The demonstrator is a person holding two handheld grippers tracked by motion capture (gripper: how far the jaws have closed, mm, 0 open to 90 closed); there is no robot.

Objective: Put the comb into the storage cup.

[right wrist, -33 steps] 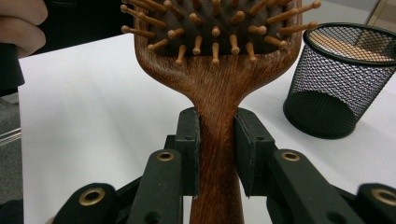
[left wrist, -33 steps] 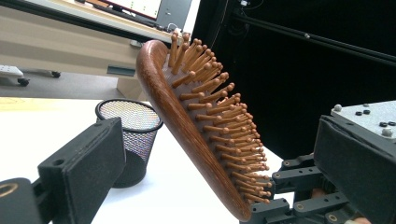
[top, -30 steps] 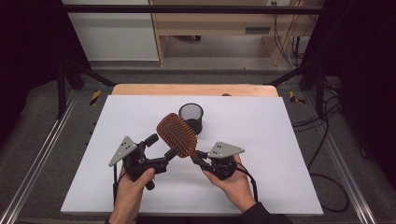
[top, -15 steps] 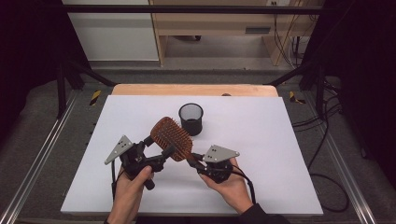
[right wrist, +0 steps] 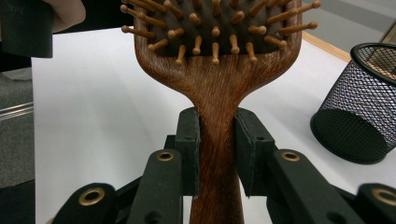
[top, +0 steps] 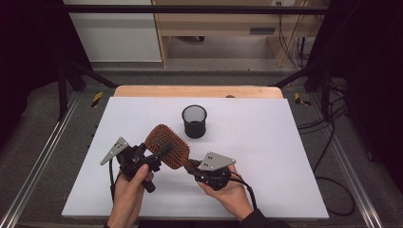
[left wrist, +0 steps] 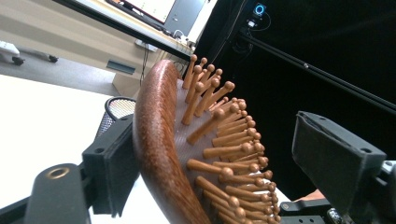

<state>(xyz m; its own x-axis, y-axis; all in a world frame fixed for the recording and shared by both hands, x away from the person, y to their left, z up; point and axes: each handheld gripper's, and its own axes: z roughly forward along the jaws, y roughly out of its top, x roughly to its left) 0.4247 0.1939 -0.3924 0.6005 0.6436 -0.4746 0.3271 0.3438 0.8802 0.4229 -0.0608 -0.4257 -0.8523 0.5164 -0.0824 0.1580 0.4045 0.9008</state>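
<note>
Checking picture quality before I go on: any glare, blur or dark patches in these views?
High view: even light on the white table, dark surroundings. Left gripper view: hairbrush sharp, black backdrop. Right gripper view: brush handle crisp, mesh cup slightly soft, no glare.

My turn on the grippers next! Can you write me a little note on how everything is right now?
Right gripper: shut on the handle of the wooden hairbrush, holding it up off the white table.
Left gripper: jaws have just been closing around the brush head. One pad is against its wooden back; the other is apart from the bristles, so no grip yet.
Black mesh cup: upright on the table, behind the brush, with nothing seen inside.
Done: brush lifted.
Left: probably finish the left grip, then likely move the brush to the cup.
</note>
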